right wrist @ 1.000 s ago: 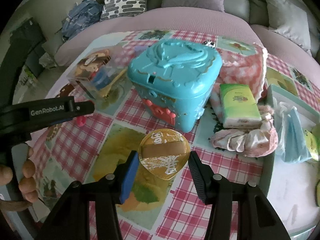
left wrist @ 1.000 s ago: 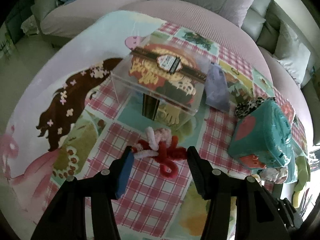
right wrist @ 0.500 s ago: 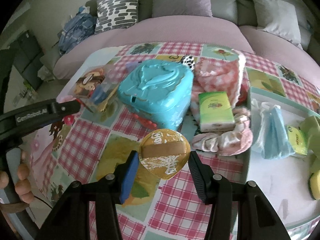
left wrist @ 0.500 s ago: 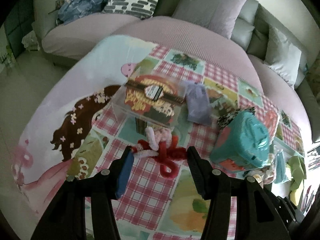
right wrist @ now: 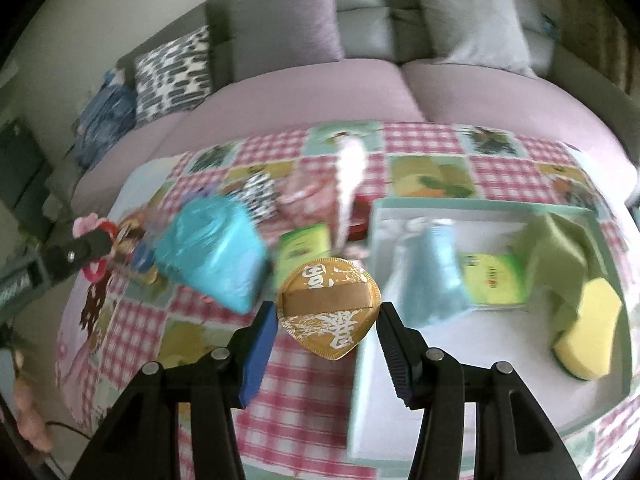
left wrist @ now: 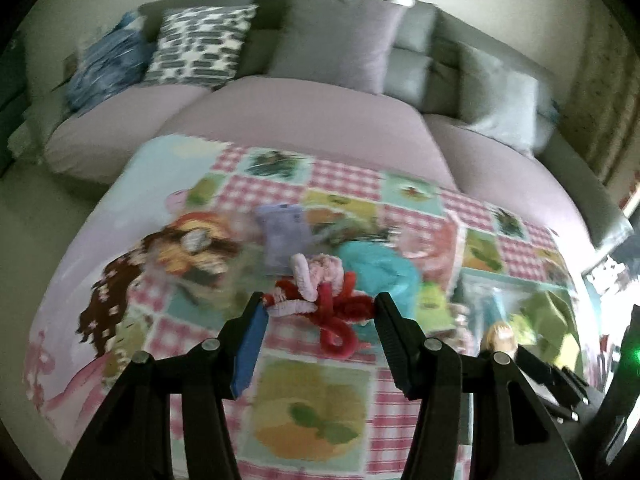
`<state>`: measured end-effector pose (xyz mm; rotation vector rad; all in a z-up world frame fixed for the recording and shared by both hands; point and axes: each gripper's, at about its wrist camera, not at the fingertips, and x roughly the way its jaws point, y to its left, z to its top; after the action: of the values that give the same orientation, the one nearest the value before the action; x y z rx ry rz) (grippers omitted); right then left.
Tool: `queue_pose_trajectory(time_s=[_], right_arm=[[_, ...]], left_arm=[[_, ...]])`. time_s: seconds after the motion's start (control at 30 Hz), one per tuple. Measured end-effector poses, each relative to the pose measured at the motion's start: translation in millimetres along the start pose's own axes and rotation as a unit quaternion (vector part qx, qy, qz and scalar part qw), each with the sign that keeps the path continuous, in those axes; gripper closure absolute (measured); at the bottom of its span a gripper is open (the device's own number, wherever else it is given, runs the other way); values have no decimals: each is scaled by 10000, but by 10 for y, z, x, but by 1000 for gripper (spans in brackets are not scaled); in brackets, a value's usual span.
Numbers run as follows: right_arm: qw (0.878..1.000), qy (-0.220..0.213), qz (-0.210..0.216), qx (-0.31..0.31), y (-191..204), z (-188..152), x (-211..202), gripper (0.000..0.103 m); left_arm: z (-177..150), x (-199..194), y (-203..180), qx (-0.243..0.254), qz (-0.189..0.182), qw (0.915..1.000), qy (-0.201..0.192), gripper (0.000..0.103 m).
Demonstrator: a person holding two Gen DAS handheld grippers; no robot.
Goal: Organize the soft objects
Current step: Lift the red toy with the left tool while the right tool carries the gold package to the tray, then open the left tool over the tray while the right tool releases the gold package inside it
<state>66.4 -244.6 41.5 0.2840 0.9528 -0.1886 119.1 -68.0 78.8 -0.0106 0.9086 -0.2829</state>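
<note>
**A:** Left cam: what've I got?

**B:** Left gripper [left wrist: 318, 312] half open, clamped on a red-and-pink pipe-cleaner bundle [left wrist: 324, 300], up off the patchwork cloth [left wrist: 316, 400].

**A:** Right cam?

**B:** Right gripper [right wrist: 326, 320] half open, pinching a gold powder puff [right wrist: 328, 312]; tray [right wrist: 360, 380] at 3 o'clock.

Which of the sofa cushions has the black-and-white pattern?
The patterned cushion, second from the left on the sofa; the purple cushion and pale grey cushion beside it are plain.
</note>
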Motion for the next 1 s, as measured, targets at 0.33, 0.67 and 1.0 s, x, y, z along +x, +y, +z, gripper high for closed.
queue_pose_trajectory(time_s=[0.33, 0.67, 1.0], right_arm=[[9933, -170, -603, 968, -892, 23, -225, 49], [9806, -233, -1119, 1591, -1526, -51, -399, 48], [9818, -96, -1050, 1576, -1589, -74, -353, 48]], left_arm=[[-101, 173, -788, 732, -512, 9955, 321, 47], [-378, 375, -1575, 1650, -1081, 9772, 790, 47], [-699, 656, -2021, 2247, -1172, 9584, 1312, 47]])
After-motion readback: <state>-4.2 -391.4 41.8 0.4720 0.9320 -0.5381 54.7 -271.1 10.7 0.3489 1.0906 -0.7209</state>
